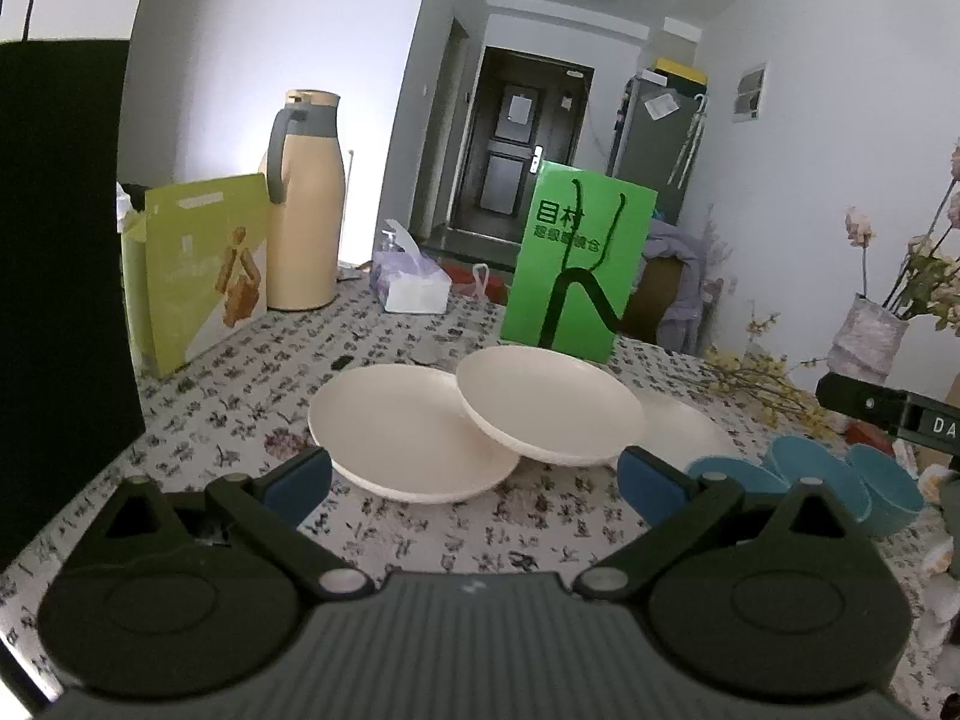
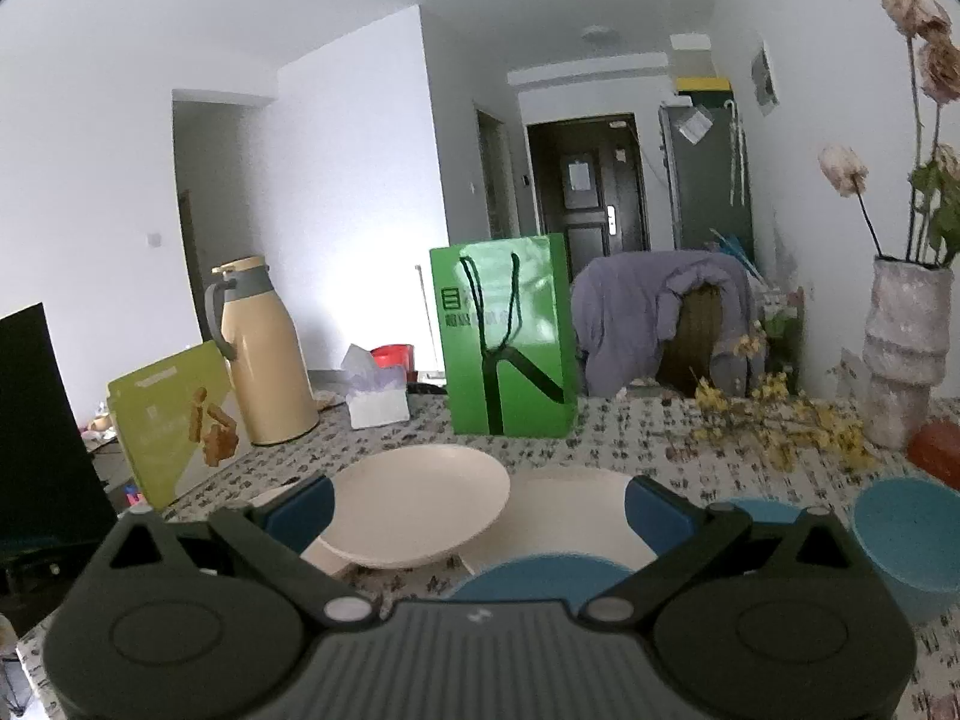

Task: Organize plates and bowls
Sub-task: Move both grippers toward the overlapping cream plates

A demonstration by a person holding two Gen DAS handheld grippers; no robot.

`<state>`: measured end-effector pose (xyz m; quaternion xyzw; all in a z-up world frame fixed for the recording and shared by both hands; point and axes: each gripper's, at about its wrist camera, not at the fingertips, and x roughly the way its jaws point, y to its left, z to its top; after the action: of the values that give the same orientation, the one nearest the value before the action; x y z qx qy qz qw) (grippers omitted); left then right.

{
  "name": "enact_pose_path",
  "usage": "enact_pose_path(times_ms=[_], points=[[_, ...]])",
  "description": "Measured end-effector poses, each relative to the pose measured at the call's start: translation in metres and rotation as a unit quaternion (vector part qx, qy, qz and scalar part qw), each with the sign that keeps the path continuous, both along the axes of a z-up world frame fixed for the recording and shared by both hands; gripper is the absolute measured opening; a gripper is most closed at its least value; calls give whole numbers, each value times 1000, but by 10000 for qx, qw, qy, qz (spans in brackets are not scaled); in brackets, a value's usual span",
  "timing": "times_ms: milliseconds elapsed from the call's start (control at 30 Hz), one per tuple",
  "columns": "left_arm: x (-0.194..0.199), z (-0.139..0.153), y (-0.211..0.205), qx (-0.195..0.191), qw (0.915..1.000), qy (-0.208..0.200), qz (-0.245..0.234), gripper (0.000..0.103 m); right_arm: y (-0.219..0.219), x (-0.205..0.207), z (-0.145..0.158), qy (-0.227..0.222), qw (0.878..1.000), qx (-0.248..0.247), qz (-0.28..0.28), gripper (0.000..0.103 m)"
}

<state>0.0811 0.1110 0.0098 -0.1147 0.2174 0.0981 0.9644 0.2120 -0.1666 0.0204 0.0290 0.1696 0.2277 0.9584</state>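
- A counter (image 1: 420,540) with a floral patterned cloth, in a white-walled room.
- Three cream plates (image 1: 414,432) overlap mid-counter; blue bowls (image 1: 822,474) sit to their right.
- Left hand-held gripper (image 1: 474,480): spread wide, holding nothing.
- Right hand-held gripper (image 2: 480,516): spread wide, empty, above a blue bowl.

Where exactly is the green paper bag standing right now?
In both wrist views the green paper bag stands upright on the patterned tablecloth, just behind the cream plates, with the tissue box and beige thermos to its left.
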Motion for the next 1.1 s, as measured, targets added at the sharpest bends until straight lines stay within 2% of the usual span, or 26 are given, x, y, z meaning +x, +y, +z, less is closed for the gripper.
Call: enact_pose_path(times_ms=[533,800,933,1100], points=[[44,16,8,79,9999,-63,27,103,23,58,0,494,9987,-66,87,103],[67,25,16,-95,9999,-109,58,103,32,94,1,866,9960,50,207,103],[83,27,15,120,9997,-90,187,103,40,108,4,852,9960,44,247,103],[106,24,17,7,9997,-18,254,103,47,126,8,849,9960,74,274,103]])
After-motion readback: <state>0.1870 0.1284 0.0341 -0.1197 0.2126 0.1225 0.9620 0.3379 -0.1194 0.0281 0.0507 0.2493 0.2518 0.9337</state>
